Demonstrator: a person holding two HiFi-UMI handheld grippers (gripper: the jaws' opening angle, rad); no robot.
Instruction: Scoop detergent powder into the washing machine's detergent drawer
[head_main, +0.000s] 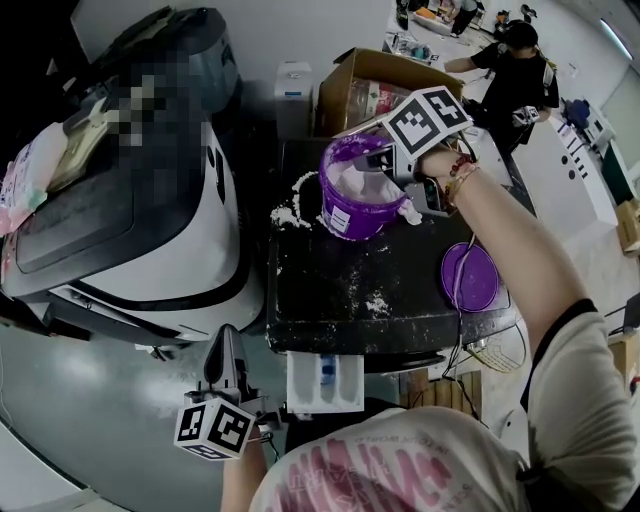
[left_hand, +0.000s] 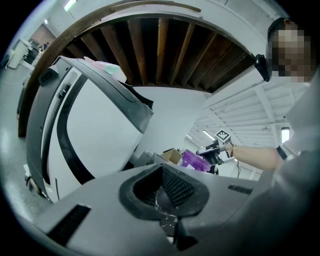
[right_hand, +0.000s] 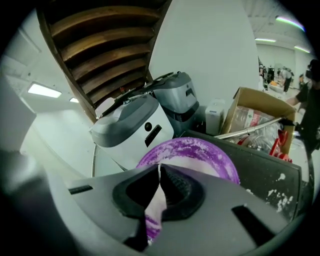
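While the right tongs (head_main: 378, 162) are held over the tub (head_main: 352, 205), their jaws are closed together. In the right gripper view the pads meet at the tips, and only powder (head_main: 350, 180) and purple plastic are seen through the gap behind them.

The tub is a round purple container, open, standing upright on the washer top (head_main: 330, 290) at the far edge, left of the middle. It is filled with white powder, and its inner wall and rim are smeared white.

More powder, the spill (head_main: 288, 213), lies on the black top just beside the tub toward the far left corner. A smaller patch is seen near the middle of the top.

The lid (head_main: 470, 277), a flat purple disc, lies at the right edge, well apart from the tub.

The drawer (head_main: 325, 382) is pulled out from the near edge, left of the middle. It is white with a blue part at the centre. Whether powder lies in its compartments cannot be told.

The left tongs (head_main: 228, 340) are held low, off the near left corner and just beside the drawer. Their jaws are closed with nothing between them, and the pads are flecked with powder.

A box (head_main: 360, 90) stands behind the far edge.
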